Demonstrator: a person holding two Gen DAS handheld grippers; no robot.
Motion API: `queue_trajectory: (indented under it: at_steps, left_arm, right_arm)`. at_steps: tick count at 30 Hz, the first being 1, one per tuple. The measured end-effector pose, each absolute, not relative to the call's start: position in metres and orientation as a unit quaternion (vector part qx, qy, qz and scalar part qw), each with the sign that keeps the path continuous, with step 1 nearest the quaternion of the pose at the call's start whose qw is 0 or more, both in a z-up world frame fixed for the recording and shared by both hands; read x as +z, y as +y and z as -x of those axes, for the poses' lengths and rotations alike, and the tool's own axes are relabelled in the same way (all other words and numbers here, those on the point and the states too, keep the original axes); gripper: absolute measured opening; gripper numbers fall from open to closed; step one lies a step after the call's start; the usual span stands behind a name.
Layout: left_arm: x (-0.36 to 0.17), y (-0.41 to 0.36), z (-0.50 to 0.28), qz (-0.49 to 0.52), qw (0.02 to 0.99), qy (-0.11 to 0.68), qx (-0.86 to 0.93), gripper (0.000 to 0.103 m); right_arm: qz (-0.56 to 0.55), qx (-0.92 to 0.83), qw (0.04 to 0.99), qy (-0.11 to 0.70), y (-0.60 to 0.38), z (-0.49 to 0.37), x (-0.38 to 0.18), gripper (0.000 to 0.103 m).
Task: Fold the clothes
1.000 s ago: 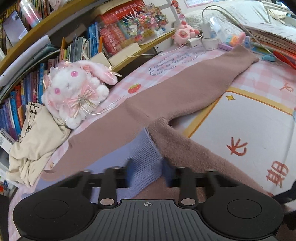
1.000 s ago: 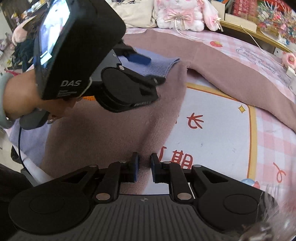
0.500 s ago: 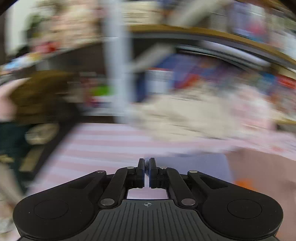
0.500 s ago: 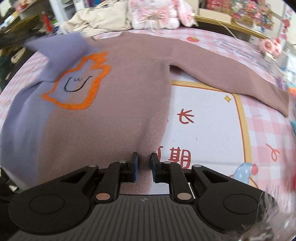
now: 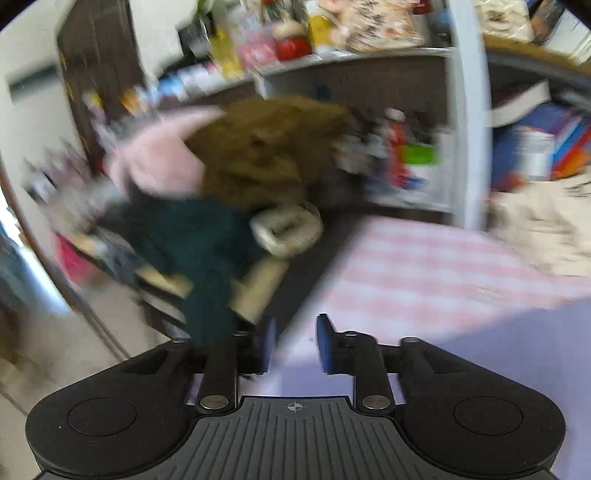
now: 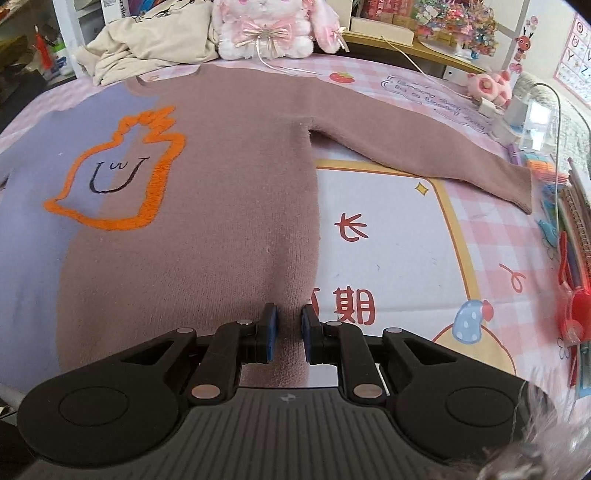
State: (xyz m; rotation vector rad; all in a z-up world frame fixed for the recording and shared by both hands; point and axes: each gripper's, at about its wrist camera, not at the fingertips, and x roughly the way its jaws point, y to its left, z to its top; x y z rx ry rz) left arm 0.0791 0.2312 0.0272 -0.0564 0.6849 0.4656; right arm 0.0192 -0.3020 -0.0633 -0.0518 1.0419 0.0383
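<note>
Nearest us, our right gripper sat at the sweater's bottom hem, its fingers a narrow gap apart with mauve knit between them; whether they pinched it we could not tell. Our left gripper stood parted and empty above the sweater's lilac edge, in a blurred view. The sweater lay flat on the pink checked cover, face up, its orange outline figure showing and one sleeve stretched out to the right. Beyond the collar sat a plush rabbit and a crumpled cream garment.
</note>
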Motion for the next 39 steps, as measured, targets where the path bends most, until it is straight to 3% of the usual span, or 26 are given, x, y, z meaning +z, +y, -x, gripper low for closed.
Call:
queue_trajectory:
  at_steps: [5,7,10,12,14,17,18,24,39]
  left_arm:
    - [-0.016,0.164,-0.046,0.182,0.902,0.391,0.018,0.047]
    - [-0.032,0.135,-0.047,0.197,0.892,0.406,-0.027,0.059]
    - [-0.045,0.111,-0.057,0.165,0.900,0.402,-0.038,0.062]
    - [-0.054,0.101,-0.066,0.139,0.897,0.418,-0.024,0.055]
    - [-0.060,0.093,-0.069,0.131,0.895,0.425,-0.025,0.031]
    - [-0.061,0.083,-0.075,0.102,0.892,0.439,-0.033,0.006]
    - [-0.061,0.081,-0.078,0.088,0.892,0.442,-0.031,0.004]
    - [-0.063,0.082,-0.119,0.071,0.892,0.446,-0.011,0.004]
    - [-0.064,0.087,-0.115,0.057,0.900,0.432,-0.018,0.008]
  right_arm:
    - [0.023,0.008,0.868,0.496,-0.299,-0.018,-0.064,0.015]
    - [0.025,0.004,0.869,0.493,-0.298,-0.017,-0.064,0.017]
    - [0.031,0.000,0.871,0.490,-0.295,-0.015,-0.064,0.017]
    - [0.034,-0.002,0.873,0.486,-0.294,-0.013,-0.064,0.017]
    - [0.029,-0.004,0.875,0.483,-0.295,-0.011,-0.065,0.016]
    - [0.022,-0.002,0.874,0.485,-0.295,-0.007,-0.065,0.013]
    - [0.024,-0.001,0.874,0.486,-0.294,-0.006,-0.065,0.013]
    - [0.000,0.011,0.878,0.479,-0.290,-0.009,-0.066,0.012]
    - [0.026,0.028,0.883,0.468,-0.291,-0.016,-0.068,0.013]
